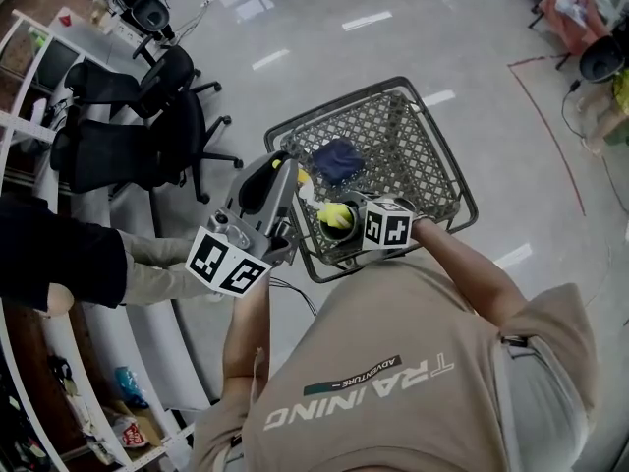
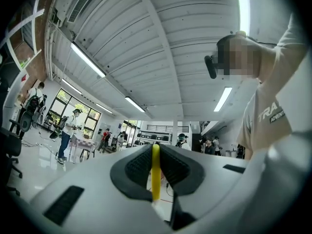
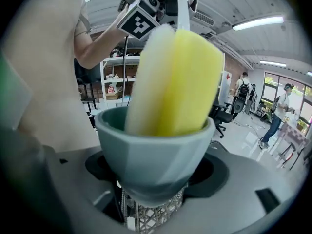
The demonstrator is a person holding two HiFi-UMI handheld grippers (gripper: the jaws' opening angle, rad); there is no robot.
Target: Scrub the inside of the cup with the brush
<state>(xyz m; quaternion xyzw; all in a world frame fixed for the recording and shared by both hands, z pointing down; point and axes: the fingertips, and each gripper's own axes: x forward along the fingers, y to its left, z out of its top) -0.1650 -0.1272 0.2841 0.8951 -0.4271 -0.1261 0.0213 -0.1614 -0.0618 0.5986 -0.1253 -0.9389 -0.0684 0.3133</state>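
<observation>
- Grey-green faceted cup clamped round its lower body by the right gripper, jaws spread to the cup's width and pressing on both sides; kept mouth-up, likely to steady it against scrubbing.
- Long-handled yellow-and-white sponge-headed brush plunged head-first into the cup, filling most of the mouth, probably to rub the inner wall.
- Closed tight on the brush's thin yellow handle, pinched between the pads: the left gripper, raised above the cup for a steep downward reach.
- Cup held low over a grey wire-mesh basket; touching it or not, unclear.
- Counted: one cup, one brush, two grippers, one basket, one dark blue cloth lying in it.
</observation>
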